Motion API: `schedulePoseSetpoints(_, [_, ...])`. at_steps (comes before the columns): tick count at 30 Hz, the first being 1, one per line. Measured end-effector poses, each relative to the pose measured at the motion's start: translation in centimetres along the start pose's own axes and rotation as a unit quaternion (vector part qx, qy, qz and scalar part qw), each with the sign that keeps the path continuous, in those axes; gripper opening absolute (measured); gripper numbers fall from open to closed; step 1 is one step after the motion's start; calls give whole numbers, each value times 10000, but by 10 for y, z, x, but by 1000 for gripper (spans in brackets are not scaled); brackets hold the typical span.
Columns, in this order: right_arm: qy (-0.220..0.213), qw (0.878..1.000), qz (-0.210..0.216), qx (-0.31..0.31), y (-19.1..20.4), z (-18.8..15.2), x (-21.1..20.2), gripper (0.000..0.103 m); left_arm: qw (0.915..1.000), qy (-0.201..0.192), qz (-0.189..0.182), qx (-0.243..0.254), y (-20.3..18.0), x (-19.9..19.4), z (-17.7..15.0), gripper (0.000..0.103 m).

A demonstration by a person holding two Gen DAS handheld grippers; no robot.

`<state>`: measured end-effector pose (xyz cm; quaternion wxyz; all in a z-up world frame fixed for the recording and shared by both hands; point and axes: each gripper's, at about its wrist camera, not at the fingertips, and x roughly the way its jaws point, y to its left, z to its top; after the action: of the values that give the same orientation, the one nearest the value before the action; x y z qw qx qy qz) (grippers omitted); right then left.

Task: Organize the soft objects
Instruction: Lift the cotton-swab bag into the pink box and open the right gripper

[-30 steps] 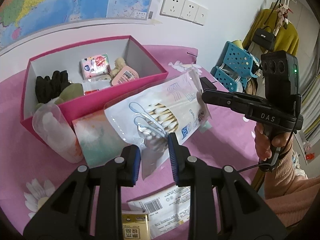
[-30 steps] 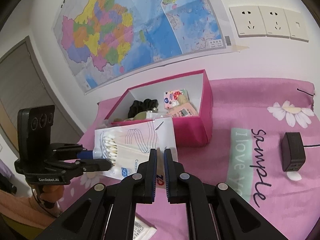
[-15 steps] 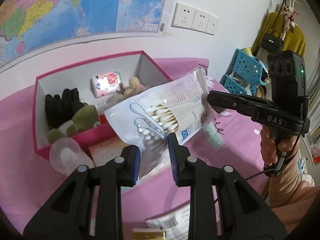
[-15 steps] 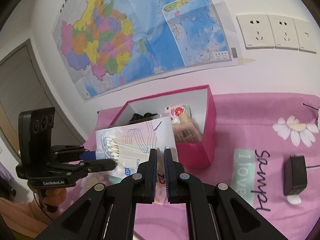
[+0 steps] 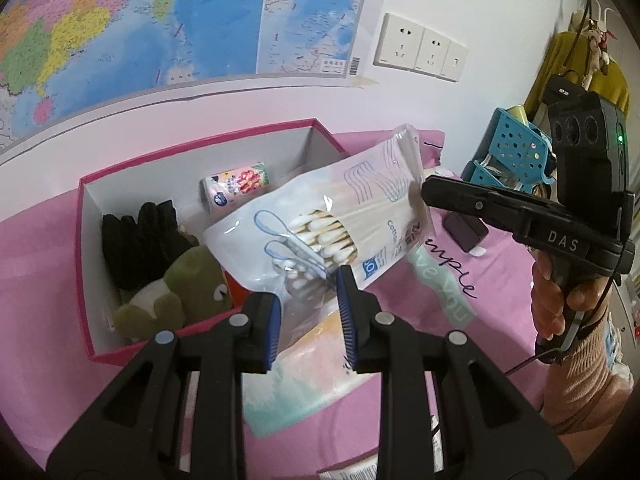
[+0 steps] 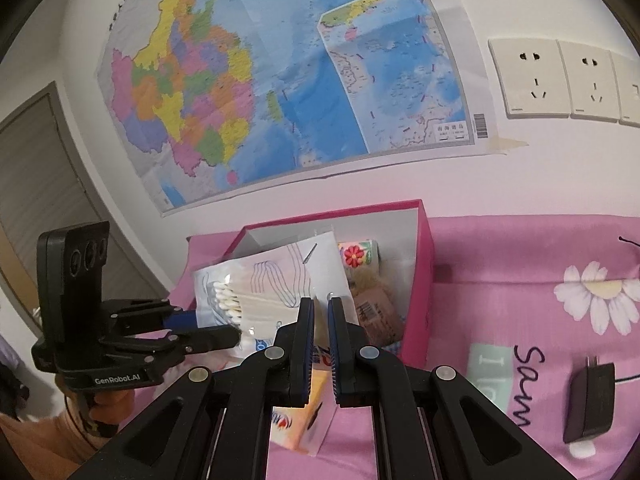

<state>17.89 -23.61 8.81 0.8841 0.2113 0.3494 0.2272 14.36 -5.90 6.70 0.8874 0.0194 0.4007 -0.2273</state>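
Note:
A clear bag of cotton swabs hangs level over the near right part of the pink box. My left gripper is shut on the bag's swab-head end. My right gripper is shut on the thin sealed edge at the other end, and in the left wrist view its tip pinches that edge. In the right wrist view the bag covers part of the box, with the left gripper clamped on it. Inside the box lie black gloves, a green plush toy and a flowered tissue pack.
A soft pastel pack lies on the pink cloth in front of the box, under the bag. A black charger sits on the cloth at the right. A blue basket stands beyond the table. A map and sockets cover the wall.
Both grippers have carried the bag up and toward the wall, from in front of the box to over its near side. Both grips are unchanged.

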Motion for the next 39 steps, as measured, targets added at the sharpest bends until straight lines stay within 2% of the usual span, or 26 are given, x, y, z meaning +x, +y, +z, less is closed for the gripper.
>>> schedulePoseSetpoints(18, [91,9998,-133,130,-15,18,31,6,9996,140,220,-137,14,26,22,28])
schedulePoseSetpoints(29, [326,9986,-366,182,-23,18,54,6,9980,430,393,-264,25,51,28,29])
schedulePoseSetpoints(36, [365,9970,-676,65,-21,17,64,7,9956,491,729,-318,30,61,31,39])
schedulePoseSetpoints(39, [378,9961,-790,44,-20,18,65,11,9945,457,900,-296,30,61,31,45])
